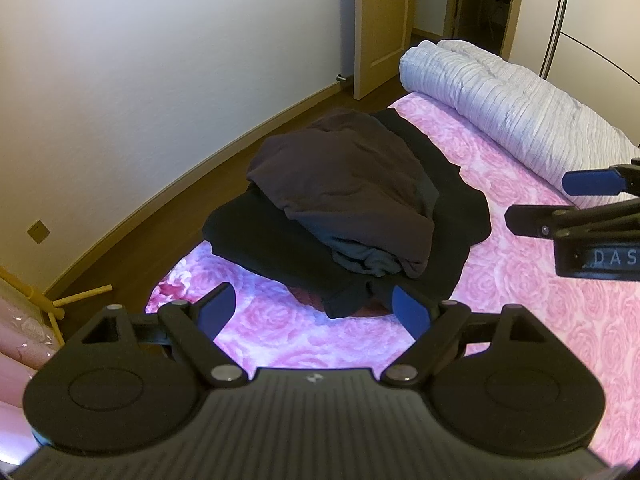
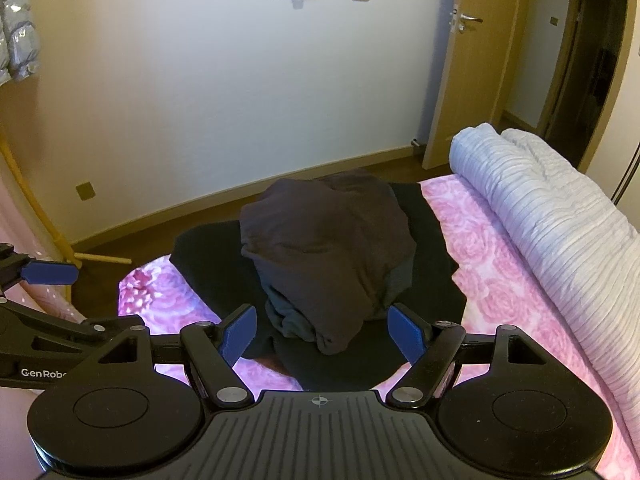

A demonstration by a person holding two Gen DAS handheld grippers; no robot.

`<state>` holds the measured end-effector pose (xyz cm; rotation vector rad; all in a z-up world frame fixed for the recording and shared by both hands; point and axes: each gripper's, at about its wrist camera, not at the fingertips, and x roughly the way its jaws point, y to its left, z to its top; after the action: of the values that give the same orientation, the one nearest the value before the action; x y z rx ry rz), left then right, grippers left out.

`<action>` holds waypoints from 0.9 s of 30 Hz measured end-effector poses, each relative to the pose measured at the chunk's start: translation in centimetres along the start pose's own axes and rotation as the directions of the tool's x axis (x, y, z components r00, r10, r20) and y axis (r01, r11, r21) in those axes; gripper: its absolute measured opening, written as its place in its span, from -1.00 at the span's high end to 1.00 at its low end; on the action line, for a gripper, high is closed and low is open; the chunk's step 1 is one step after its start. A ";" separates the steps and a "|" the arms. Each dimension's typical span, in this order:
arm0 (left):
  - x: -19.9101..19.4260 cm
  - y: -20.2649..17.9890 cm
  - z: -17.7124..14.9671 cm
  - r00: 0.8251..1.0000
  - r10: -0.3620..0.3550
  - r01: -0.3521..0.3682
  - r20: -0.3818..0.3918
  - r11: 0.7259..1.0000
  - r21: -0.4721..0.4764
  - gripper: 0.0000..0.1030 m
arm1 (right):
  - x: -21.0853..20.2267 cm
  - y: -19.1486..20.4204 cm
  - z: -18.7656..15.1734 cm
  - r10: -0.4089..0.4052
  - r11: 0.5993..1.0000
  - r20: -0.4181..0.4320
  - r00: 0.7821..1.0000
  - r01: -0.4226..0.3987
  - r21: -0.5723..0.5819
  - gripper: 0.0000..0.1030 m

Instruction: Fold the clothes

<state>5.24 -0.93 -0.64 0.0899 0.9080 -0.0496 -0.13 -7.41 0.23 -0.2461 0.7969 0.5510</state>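
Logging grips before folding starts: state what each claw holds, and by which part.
Nothing is held. The left claw and right claw are both open, short of the clothes pile on the bed.

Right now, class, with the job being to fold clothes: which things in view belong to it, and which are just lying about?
Belong to the job:
- brown garment, heaped on top
- black garment, spread beneath
- left tongs, open
- right tongs, open

Just lying about:
- rolled grey quilt
- pink rose bedsheet
- open door
- silver jacket
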 end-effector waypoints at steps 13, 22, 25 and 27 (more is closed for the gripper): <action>-0.4 -0.4 -0.1 1.000 0.013 -0.013 0.004 1.000 -0.011 -0.62 | 0.0 -0.5 -0.3 0.010 1.000 -0.010 1.000 -0.009 0.016 -0.48; -0.8 0.0 -0.6 1.000 0.028 -0.028 0.001 0.999 -0.031 -0.62 | -0.3 0.1 -0.8 0.012 1.000 -0.005 1.000 -0.012 -0.018 -0.48; -1.0 0.2 -0.9 0.999 0.037 -0.036 0.001 0.999 -0.039 -0.62 | -0.4 0.4 -1.0 0.017 0.999 -0.004 1.000 -0.017 -0.030 -0.48; -1.2 0.4 -1.2 0.999 0.043 -0.043 0.000 0.998 -0.045 -0.62 | -0.4 0.7 -1.1 0.018 0.999 -0.002 1.000 -0.018 -0.044 -0.48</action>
<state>3.64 -0.43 -0.43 0.0675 0.9057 0.0111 -1.44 -7.45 -0.25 -0.2803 0.7898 0.5858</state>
